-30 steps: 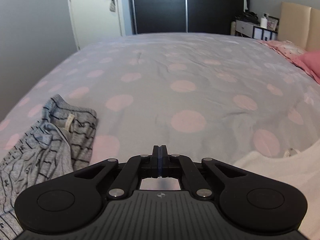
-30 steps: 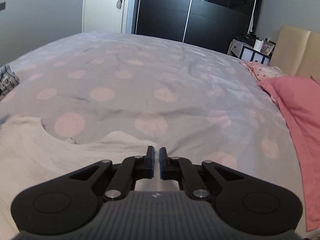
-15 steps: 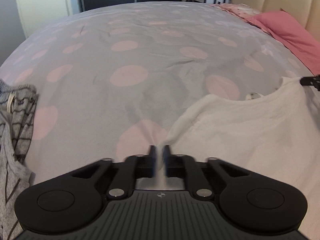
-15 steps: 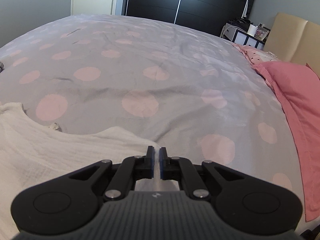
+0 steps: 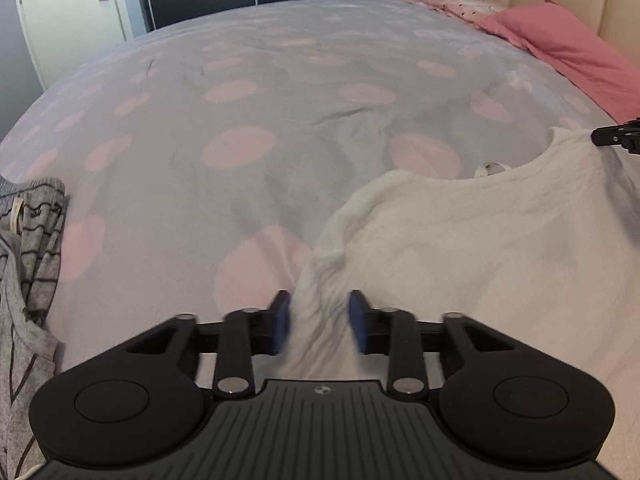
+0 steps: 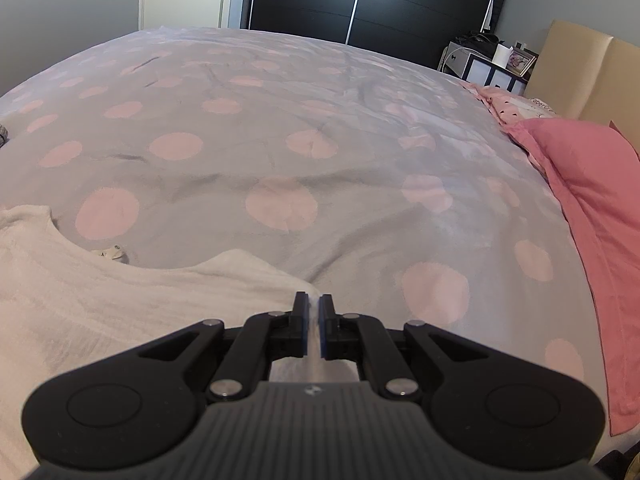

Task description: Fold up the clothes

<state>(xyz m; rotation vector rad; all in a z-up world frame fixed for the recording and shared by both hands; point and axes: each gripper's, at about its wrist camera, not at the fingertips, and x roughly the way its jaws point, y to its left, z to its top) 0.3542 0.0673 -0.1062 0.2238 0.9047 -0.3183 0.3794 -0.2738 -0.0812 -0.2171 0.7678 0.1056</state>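
Left wrist view: the left hand-held gripper (image 5: 320, 322) stands with its blue pads plainly apart, and a bunched corner of the white top (image 5: 460, 248) runs up between them. The pads are blurred, so whether they already press on the cloth is hard to say; it looks as though they straddle it without pinching. The top lies spread on the bed (image 5: 280, 100), whose grey cover has pink dots. Its scooped neckline faces away, with a small label (image 5: 491, 168) showing in it. At the far right edge the tip of the right hand-held gripper (image 5: 616, 136) sits at the top's other shoulder. A grey striped garment (image 5: 32, 248) lies crumpled at the left, well apart from the top.

Right wrist view: the right hand-held gripper's jaws are nearly together, with a thin edge of the white top pinched between the pads. The rest of the top stretches away to the left, flat on the bed. A pink pillow (image 6: 592, 208) lies along the right side.

As for progress, I judge the folding has barely begun: the top is laid flat with no fold in it, one shoulder is held and the other is not yet secured. The striped garment is untouched.
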